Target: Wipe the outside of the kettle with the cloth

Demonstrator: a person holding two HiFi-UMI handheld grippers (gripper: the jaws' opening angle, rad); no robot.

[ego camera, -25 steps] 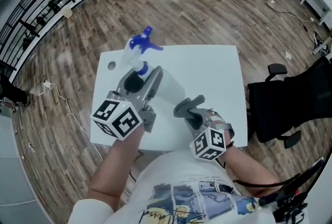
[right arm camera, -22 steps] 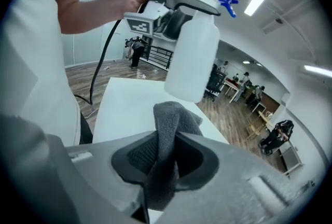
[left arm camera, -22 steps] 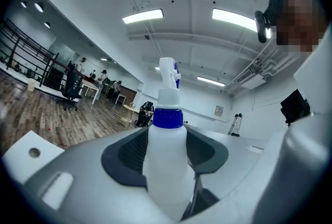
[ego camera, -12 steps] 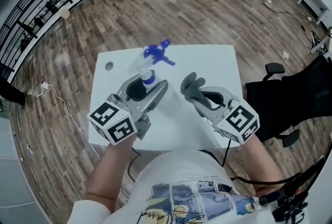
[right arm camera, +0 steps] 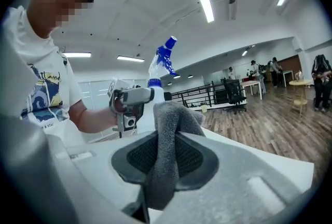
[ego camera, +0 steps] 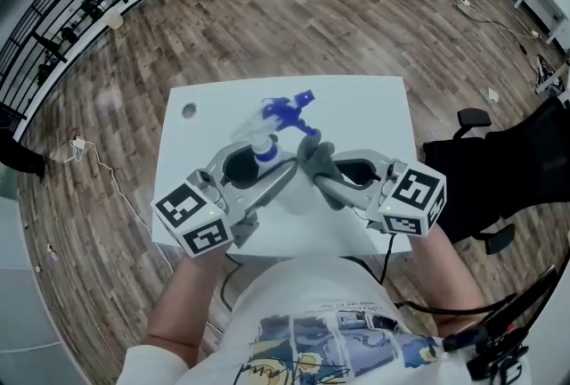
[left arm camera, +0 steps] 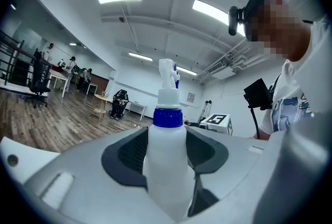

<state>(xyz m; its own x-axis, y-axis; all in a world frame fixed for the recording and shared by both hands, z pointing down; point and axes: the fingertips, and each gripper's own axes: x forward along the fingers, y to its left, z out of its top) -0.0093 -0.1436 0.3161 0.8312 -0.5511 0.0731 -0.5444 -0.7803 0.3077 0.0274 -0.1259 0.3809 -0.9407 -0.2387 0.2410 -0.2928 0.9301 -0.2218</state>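
My left gripper (ego camera: 261,158) is shut on a white spray bottle (ego camera: 266,143) with a blue trigger head (ego camera: 291,111), held above the white table (ego camera: 374,111). In the left gripper view the bottle (left arm camera: 166,155) stands upright between the dark pads. My right gripper (ego camera: 323,171) is shut on a grey cloth (ego camera: 313,154), which sits just right of the bottle. In the right gripper view the cloth (right arm camera: 168,140) bunches up out of the jaws, and the bottle (right arm camera: 160,70) rises beyond it. No kettle shows in any view.
A small round hole (ego camera: 188,111) marks the table's far left corner. A black office chair (ego camera: 499,169) stands to the right of the table. Wooden floor surrounds the table, with a cable (ego camera: 89,156) lying on it at the left.
The spray bottle has swung rightward toward the table's middle. The right gripper has risen from the table's near edge and turned, bringing the cloth up beside the bottle.
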